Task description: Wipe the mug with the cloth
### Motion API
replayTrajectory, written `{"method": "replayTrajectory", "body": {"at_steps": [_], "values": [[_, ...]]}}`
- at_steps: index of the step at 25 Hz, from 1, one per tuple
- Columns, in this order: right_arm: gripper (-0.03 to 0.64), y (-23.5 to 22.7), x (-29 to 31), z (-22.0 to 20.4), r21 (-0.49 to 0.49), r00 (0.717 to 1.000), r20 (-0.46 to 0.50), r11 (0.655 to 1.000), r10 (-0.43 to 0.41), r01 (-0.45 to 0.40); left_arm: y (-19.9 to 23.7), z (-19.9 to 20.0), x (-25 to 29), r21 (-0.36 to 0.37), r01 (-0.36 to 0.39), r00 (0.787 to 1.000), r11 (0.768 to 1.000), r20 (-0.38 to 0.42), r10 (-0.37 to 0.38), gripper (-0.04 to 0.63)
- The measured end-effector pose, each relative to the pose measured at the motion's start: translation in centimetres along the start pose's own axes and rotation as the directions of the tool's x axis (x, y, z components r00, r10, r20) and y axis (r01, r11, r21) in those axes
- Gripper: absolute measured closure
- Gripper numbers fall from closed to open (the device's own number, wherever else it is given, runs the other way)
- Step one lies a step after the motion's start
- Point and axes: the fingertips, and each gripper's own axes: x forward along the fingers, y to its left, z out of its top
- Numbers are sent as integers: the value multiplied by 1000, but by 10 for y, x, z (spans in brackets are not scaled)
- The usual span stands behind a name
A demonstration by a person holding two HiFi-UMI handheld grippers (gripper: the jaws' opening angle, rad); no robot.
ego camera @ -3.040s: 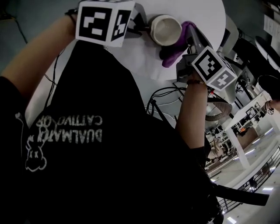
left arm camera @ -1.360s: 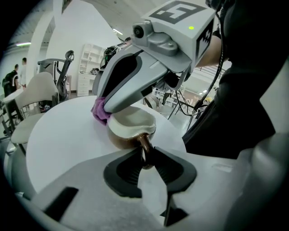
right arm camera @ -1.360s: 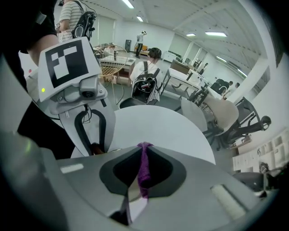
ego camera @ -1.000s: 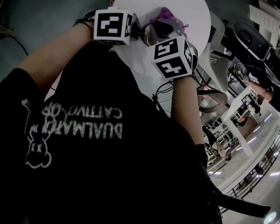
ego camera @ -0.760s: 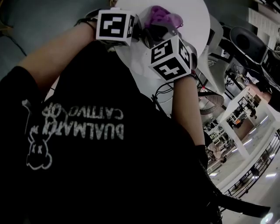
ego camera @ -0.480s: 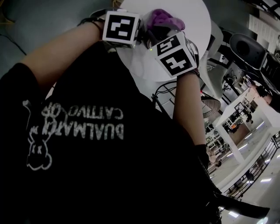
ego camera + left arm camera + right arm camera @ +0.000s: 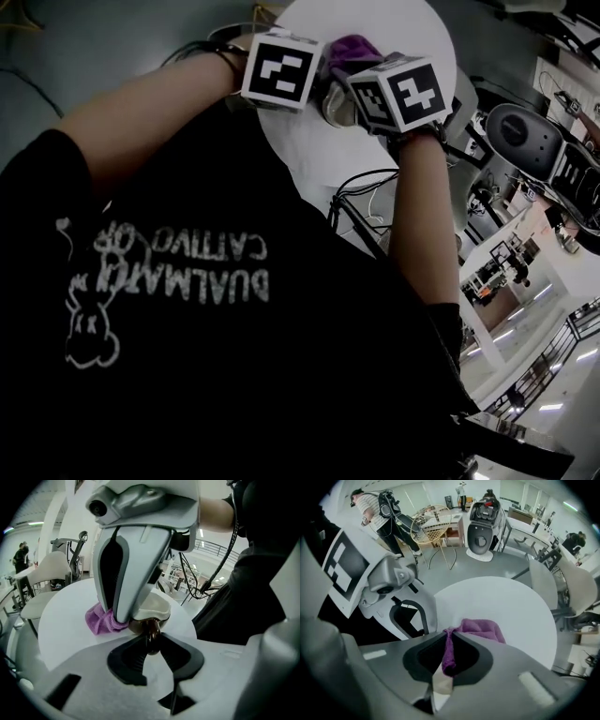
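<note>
Round white tabletop (image 7: 65,620) in an open office hall, with chairs and desks behind.

Left gripper view: the left tool (image 7: 151,645) is closed on the glossy brown handle (image 7: 151,633) of the mug (image 7: 157,609), whose cream rim shows just beyond the jaws. The mug is over the tabletop; whether it rests there cannot be told. The right tool (image 7: 124,615) comes down from above, with one finger at the mug's left side. The purple cloth (image 7: 100,620) bunches out beside that finger, to the left of the mug.

Right gripper view: the right tool's jaws pinch a fold of the cloth between them. The rest of the cloth lies heaped just past the fingertips, with the tabletop behind it. The left tool's body and marker cube (image 7: 344,566) stand close by at the view's left. Grey floor, a wicker chair (image 7: 433,522) and people at far desks fill the background.

Head view: both tools stand close together over the near edge of the tabletop. The cloth shows between and above them. A pale sliver of the mug lies just below it. A black printed shirt (image 7: 187,328) fills the lower frame.
</note>
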Motion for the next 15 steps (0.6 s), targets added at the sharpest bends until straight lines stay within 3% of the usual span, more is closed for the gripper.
{"method": "replayTrajectory", "body": {"at_steps": [5,10,15], "values": [[589,-10,8,7,32,997,-75,999,9,-6,5,-2,-2,-29,-4,1000,1000,-12,4,515],[589,-12,13,7,40,997,-66,999,-30,32,4,-5,-4,-73,-7,1000,997,-11,6,512],[589,-9,17,7,54,997,-68,998,-30,33,-1,-3,-8,-65,-29,1000,997,-3,28,512]]}}
